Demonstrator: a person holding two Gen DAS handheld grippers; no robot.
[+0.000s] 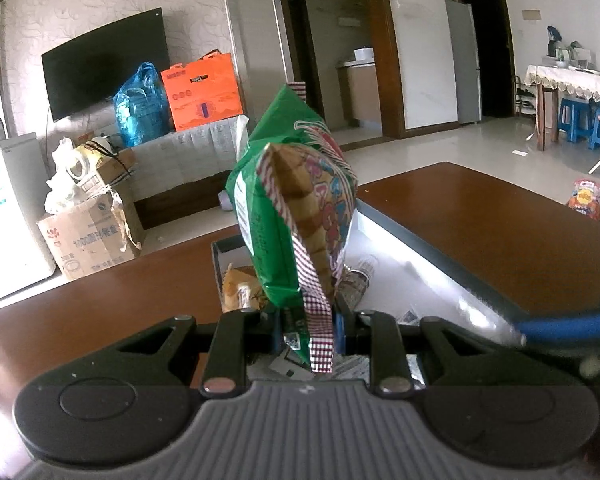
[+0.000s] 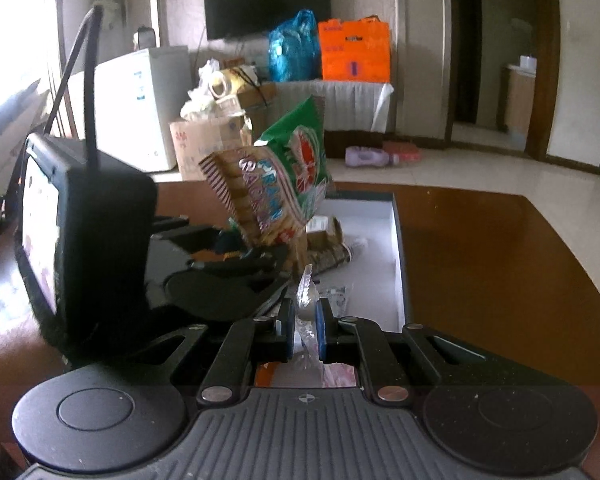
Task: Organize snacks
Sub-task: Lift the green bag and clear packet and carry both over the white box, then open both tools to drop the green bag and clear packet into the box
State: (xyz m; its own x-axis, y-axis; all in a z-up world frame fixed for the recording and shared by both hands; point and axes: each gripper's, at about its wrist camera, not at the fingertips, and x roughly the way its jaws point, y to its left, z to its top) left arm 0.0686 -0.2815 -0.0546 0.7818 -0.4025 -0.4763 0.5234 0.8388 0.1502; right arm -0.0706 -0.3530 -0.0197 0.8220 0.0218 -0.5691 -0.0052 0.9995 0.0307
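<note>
Left wrist view: your left claw (image 1: 314, 330) pinches the green snack bag (image 1: 288, 200) by its seam, above the white box (image 1: 412, 264) | right claw (image 2: 304, 330) clamps a clear wrapper (image 2: 305, 292), ready for boxing.

Brown table (image 2: 500, 264); on it open box (image 2: 398, 240) w/ snacks; snack pack (image 1: 588, 200) at edge

Green prawn-cracker bag (image 1: 288, 208) stands upright above the white-lined box (image 1: 420, 248).
</note>
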